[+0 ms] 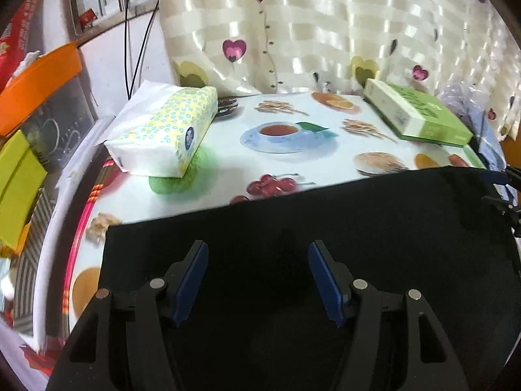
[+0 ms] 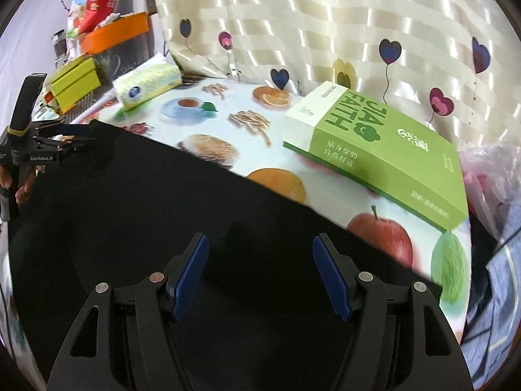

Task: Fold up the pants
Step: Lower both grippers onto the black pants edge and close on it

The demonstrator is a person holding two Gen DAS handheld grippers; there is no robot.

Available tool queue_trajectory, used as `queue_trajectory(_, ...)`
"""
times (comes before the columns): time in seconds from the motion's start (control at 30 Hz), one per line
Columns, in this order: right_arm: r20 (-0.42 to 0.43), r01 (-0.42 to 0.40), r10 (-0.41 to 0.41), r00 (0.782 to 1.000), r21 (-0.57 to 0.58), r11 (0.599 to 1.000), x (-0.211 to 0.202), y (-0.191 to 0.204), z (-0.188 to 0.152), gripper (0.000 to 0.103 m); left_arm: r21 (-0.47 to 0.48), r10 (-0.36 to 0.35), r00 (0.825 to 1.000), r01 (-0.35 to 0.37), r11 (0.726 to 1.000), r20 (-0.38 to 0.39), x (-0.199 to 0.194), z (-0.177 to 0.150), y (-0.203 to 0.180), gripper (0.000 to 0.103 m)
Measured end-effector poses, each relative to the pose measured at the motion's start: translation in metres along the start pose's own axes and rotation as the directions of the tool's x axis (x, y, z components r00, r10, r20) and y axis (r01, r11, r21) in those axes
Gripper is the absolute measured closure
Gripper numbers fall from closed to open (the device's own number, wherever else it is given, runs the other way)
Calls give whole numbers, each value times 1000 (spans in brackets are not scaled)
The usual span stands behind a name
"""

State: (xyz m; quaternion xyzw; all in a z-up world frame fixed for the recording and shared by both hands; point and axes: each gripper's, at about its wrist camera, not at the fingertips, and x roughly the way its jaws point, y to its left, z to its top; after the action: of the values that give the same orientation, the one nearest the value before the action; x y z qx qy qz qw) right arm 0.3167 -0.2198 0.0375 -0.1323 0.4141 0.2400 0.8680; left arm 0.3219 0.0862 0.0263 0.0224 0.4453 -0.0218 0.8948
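Both my grippers, left gripper (image 1: pixel 257 280) and right gripper (image 2: pixel 260 277), hang wide open, holding nothing, directly over the pants (image 1: pixel 358 221); long axis spans between them.

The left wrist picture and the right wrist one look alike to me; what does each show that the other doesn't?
Only the left wrist view shows the printed cherries. Only the right wrist view shows the printed red apple, and a hand holding the left gripper from outside. Both show open blue-padded fingers over the black pants, the tissue pack and the green box.
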Motion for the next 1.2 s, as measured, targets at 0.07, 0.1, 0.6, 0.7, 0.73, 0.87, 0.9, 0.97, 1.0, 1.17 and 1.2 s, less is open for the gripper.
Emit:
queue_trajectory(0.07, -14, 2, -2, 1000, -7, 1000, 11, -7, 5, 36, 7, 11, 1000, -11, 1000, -21, 14, 5, 4, 36)
queue_trajectory(0.1, -21, 3, -3, 1000, -12, 1000, 14, -9, 7, 36, 11, 17, 999, -17, 1000, -28, 19, 7, 5, 36)
queue_trajectory(0.6, -84, -39, 37, 996, -20, 999, 42, -20, 11, 69, 12, -9, 999, 9, 1000, -36, 37, 10, 14, 33)
queue_trajectory(0.7, -87, -29, 27, 996, -33, 999, 41, -18, 12, 87, 45, -37, 999, 38, 998, -30, 35, 10, 8, 53)
queue_trajectory(0.73, -86, -22, 18, 996, -40, 999, 41, -17, 12, 87, 56, -49, 998, 51, 997, -30, 34, 10, 5, 58)
queue_trajectory(0.87, -78, 3, -8, 997, -68, 998, 41, -11, 13, 90, 93, -80, 996, 82, 992, -28, 32, 9, -9, 97)
queue_trajectory(0.9, -76, 9, -15, 997, -70, 998, 40, -11, 13, 91, 111, -63, 998, 65, 992, -21, 32, 8, -14, 98)
queue_trajectory(0.97, -64, 16, -21, 998, -67, 998, 36, -10, 13, 91, 127, -36, 999, 36, 991, -8, 32, 8, -20, 99)
queue_trajectory(1.0, -54, 18, -22, 998, -66, 998, 32, -9, 13, 91, 118, -28, 1000, 29, 993, -5, 31, 8, -19, 99)
queue_trajectory(1.17, 12, 32, -31, 999, -75, 997, -1, -1, 15, 92, 122, -10, 999, 4, 993, 46, 14, 4, -21, 99)
queue_trajectory(1.2, 23, 35, -33, 999, -76, 997, -7, 2, 14, 92, 122, -6, 998, -2, 992, 63, 7, 4, -22, 99)
